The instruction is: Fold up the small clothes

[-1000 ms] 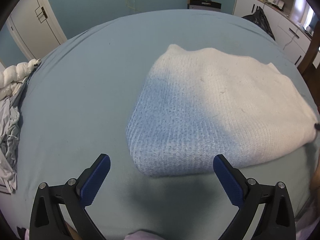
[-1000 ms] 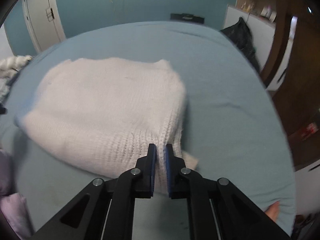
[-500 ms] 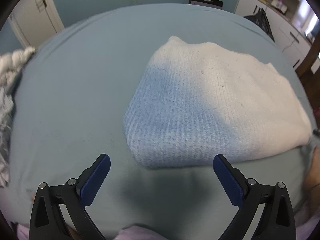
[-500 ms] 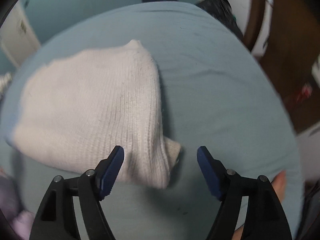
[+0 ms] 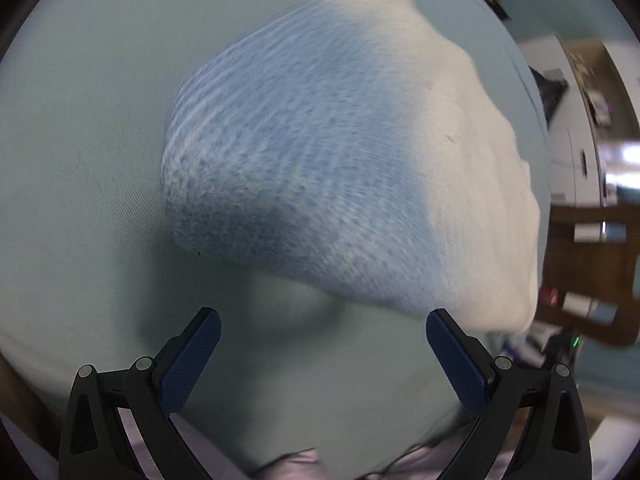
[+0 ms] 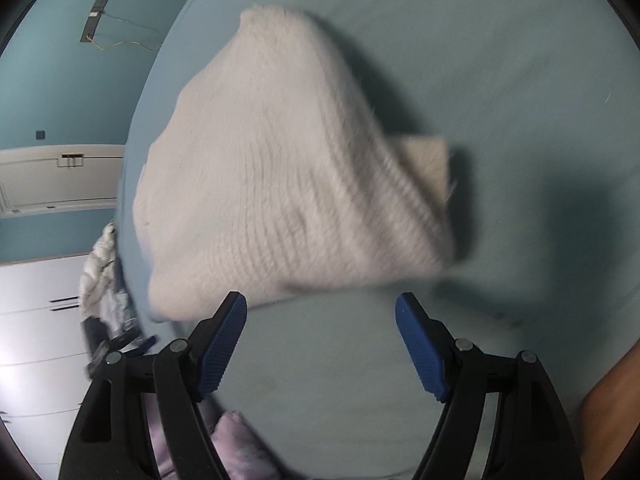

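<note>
One folded white knit garment (image 5: 360, 152) lies on one pale blue bed sheet (image 5: 80, 160); both wrist views are blurred. In the left wrist view the garment fills the field from ten o'clock to four o'clock, its nearer half in bluish shadow and its farther half lit. One left gripper (image 5: 323, 354) shows two blue-padded fingers (image 5: 191, 364) at seven and five o'clock, spread wide with only bare sheet between them; the garment's near edge lies just beyond the fingertips, apart from them.

In the right wrist view the same garment (image 6: 280, 168) occupies the centre, running from twelve o'clock toward eight o'clock, with one flat corner (image 6: 426, 168) protruding at three o'clock from beneath the folded bulk. One right gripper (image 6: 321, 338) likewise shows two blue pads (image 6: 420, 352), standing well apart after having just been opening; nothing is between them, and the garment's near edge lies just past the tip at seven o'clock. One heap of crumpled pale clothing (image 6: 100, 272) sits at nine o'clock beside the bed edge. White cabinet fronts (image 6: 36, 320), two visible units, stand at eight to nine o'clock against one teal wall (image 6: 60, 80). Part of the person's skin (image 6: 608, 412) appears at four o'clock.
</note>
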### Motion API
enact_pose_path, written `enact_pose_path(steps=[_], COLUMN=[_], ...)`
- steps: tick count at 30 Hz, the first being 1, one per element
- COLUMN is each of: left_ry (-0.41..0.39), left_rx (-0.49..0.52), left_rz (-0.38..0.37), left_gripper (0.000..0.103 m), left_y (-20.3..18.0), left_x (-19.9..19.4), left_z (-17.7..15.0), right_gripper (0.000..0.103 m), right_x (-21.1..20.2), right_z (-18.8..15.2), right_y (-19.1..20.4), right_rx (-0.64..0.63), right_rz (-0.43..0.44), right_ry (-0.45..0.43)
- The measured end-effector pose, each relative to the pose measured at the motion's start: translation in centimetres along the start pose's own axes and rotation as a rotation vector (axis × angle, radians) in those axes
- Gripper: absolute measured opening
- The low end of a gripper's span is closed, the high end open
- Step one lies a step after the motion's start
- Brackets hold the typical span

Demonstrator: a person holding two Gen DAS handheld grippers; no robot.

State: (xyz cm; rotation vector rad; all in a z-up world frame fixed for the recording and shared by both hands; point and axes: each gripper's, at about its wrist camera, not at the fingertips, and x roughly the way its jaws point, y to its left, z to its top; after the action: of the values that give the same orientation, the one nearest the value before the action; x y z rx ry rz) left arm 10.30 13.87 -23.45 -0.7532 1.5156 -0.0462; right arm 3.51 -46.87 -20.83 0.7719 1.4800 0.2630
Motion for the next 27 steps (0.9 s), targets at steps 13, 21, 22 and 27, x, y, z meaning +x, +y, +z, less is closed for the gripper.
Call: enact_pose_path(steps=[13, 21, 22, 27], left_ry=[-0.061, -0.017, -0.018, -0.038], left_rx=[-0.237, -0.25, -0.25, -0.223], left_rz=[-0.13, -0.124, -0.12, -0.059], left_gripper=[0.102, 0.102, 0.102, 0.095], left_y=[2.2, 1.2, 0.9, -0.3], left_x=[1.8, 4.0, 3.9, 3.9], left_z=[2.0, 2.8, 2.8, 3.4], right_gripper=[0.074, 0.084, 0.086, 0.087], right_x=[1.1, 1.9, 2.0, 2.2], right_z=[0.0, 0.1, 0.2, 0.5], right_y=[-2.4, -2.2, -2.1, -2.2], right_rx=[0.294, 0.331, 0.335, 0.37], right_rz=[0.181, 0.21, 0.205, 0.199], right_ry=[0.056, 0.04, 0.034, -0.002])
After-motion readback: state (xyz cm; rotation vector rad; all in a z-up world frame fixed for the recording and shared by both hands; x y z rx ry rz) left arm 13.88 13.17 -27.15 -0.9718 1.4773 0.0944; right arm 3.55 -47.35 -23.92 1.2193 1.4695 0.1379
